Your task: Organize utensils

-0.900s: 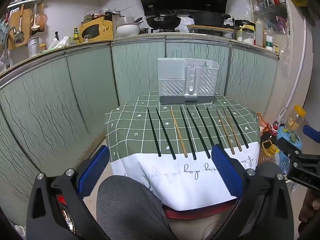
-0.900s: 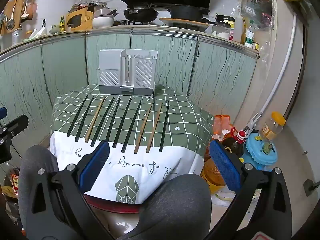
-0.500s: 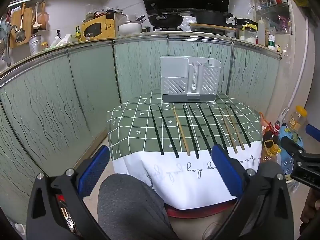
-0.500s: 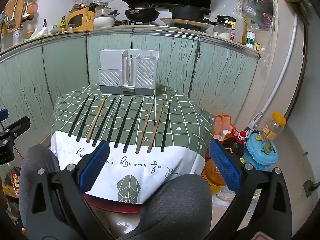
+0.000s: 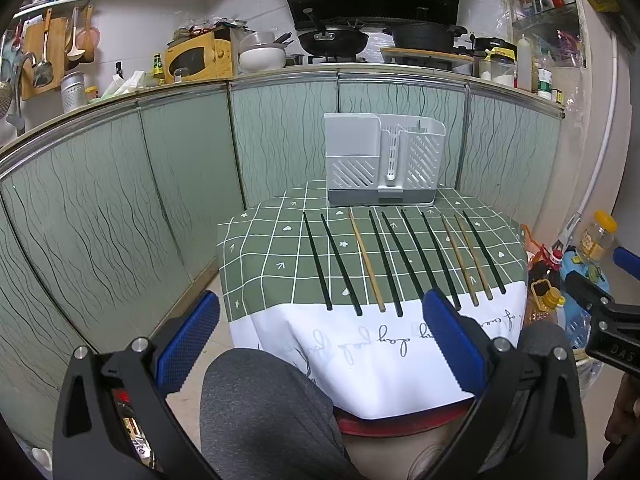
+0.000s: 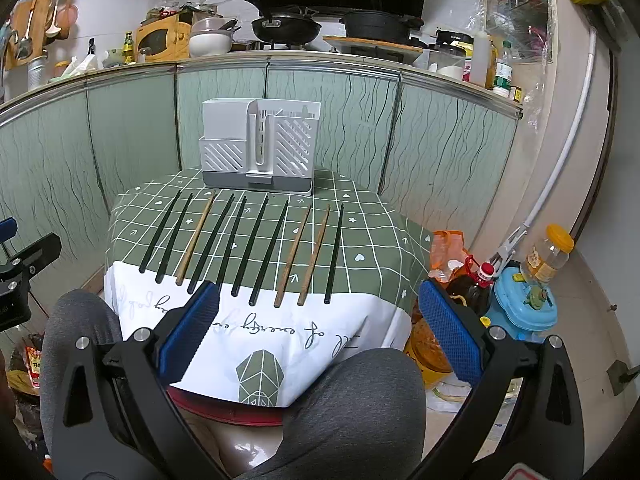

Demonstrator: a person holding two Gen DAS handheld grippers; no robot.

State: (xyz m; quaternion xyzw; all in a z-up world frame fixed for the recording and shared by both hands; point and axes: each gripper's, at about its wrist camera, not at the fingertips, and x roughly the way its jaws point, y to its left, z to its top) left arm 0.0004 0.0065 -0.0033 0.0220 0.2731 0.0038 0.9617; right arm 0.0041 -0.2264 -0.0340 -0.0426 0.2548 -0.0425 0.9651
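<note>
Small worktop [image 5: 256, 264] draped in a green grid cloth, a white printed cloth [image 5: 384, 344] hanging over its near edge.

Ten chopsticks [image 5: 384, 262] lie in a row on the green cloth, side by side, roughly parallel, apart from one another, near ends at the green/white seam. Seven are dark, three are wood-coloured. In the right wrist view the wood ones are third from the left [image 6: 196, 236] and the eighth and ninth [image 6: 304, 254]; the rest are dark.

Utensil holder [image 5: 384, 160] stands upright at the far edge of the worktop, beyond the far tips of the chopsticks and not touching them. White slotted walls, grey base, two compartments split by a central upright. Contents cannot be told from here.

Left gripper [image 5: 320, 336]: jaws released, spread wide, nothing between the blue pads [image 5: 188, 340]. It hovers short of the worktop, tilted down, over a grey-clad knee [image 5: 260, 412].

Right gripper [image 6: 318, 328]: jaws likewise released and wide, nothing gripped. It hangs before the near edge, above the other knee [image 6: 360, 408].

Each gripper shows at the margin of the other's view.

Floor right of the worktop: oil bottles [image 6: 472, 284], a yellow-capped jar [image 6: 550, 256], a blue container [image 6: 520, 300].
</note>
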